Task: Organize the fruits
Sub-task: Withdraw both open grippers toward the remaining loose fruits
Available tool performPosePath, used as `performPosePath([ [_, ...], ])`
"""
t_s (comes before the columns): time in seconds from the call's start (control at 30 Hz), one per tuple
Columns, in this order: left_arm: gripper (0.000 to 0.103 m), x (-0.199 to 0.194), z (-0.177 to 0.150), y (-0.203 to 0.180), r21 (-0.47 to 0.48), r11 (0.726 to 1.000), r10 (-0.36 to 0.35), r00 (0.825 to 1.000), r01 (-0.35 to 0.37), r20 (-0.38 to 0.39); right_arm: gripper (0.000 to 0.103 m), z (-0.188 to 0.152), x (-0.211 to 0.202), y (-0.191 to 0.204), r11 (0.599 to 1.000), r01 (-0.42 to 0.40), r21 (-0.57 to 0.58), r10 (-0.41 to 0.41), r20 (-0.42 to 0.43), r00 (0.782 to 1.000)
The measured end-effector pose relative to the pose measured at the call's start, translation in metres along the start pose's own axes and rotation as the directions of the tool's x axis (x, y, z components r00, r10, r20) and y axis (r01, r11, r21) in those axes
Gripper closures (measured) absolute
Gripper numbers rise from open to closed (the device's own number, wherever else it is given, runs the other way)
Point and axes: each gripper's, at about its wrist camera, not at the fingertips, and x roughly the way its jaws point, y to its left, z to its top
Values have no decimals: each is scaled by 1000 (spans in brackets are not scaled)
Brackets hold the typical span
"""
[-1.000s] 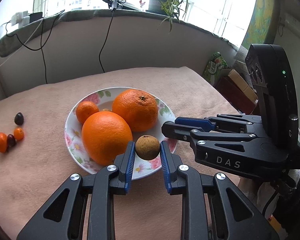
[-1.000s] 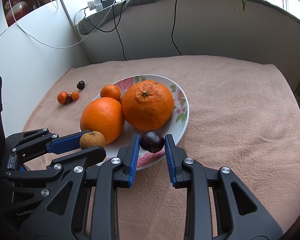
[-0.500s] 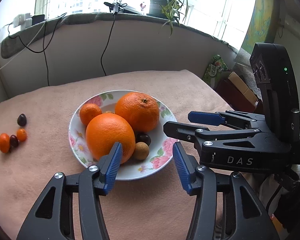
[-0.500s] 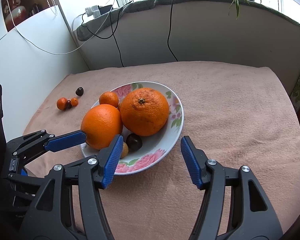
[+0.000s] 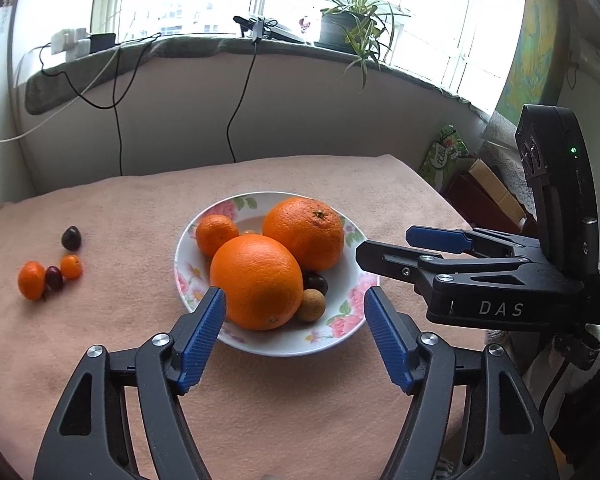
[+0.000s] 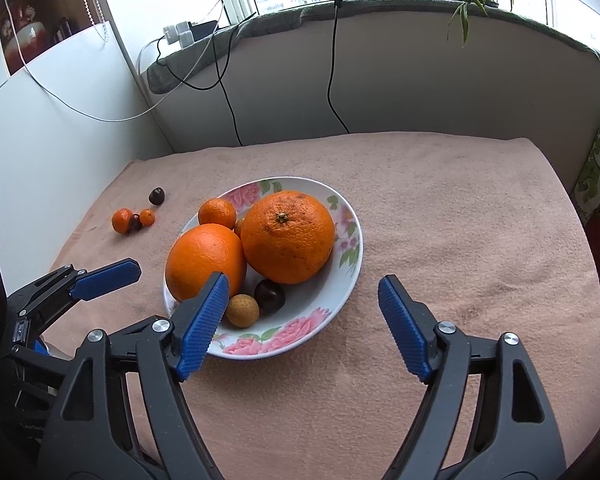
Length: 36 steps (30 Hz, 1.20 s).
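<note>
Orange fruit crowds the floral plate [image 5: 356, 322], both claws empty above its near rim.
Brown longan [image 6: 242, 310] and dark plum [image 6: 269, 295] lie loose beside the near orange [image 5: 257, 281]. Left gripper [image 5: 294, 342] and right gripper [image 6: 302, 326], jaws just opened wide, hold nothing; a careless nudge could roll them out. Four small fruits [image 5: 50, 268] wait on the cloth [image 5: 100, 208].

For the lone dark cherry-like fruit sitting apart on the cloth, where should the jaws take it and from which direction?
Grip the dark fruit across its round middle, coming down from above. It lies alone on the pink cloth, apart from the three-fruit cluster, so both sides look free. The left gripper, open and nearer that side, probably suits best. Its small rounded shape could slip, so centre it.
</note>
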Motion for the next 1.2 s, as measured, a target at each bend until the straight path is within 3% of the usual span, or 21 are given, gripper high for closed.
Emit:
performPosePath([
  [0.1,32,-4,0,4,-8,1000,8,1000,-8,8,17,3,0,5,1000,1,-6,-1,8,1000],
  [0.7,31,-22,3,52,-71,995,68,997,-65,43,17,20,11,50,998,-61,-32,61,8,998],
  [1.2,32,-35,-6,129,-181,971,166,985,-156,44,17,44,41,110,985,-151,-81,150,-23,988],
])
